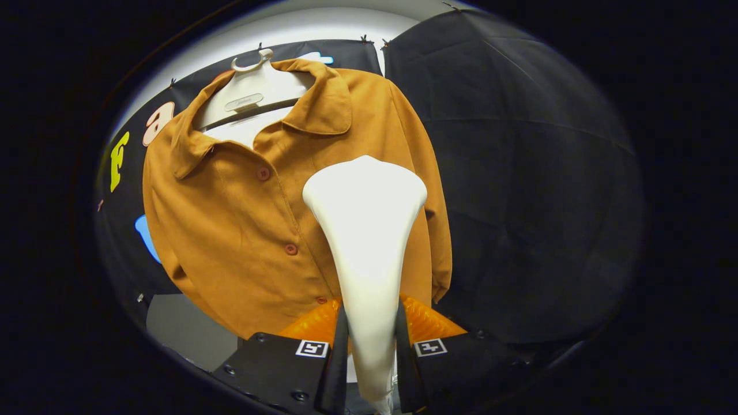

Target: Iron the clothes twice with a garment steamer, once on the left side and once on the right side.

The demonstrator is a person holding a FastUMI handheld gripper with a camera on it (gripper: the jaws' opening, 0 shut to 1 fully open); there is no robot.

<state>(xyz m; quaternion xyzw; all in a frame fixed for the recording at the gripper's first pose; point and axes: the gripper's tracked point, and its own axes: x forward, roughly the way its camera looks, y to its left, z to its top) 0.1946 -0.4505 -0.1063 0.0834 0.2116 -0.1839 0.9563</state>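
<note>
Both fingers of the claw clamp the white garment steamer, its head vs. the orange shirt w/ hanger.

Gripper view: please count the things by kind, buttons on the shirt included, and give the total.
Shirt: 1
Hanger: 1
Garment steamer, held between the tongs: 1
Shirt buttons that can be seen: 3
Total: 6
</note>
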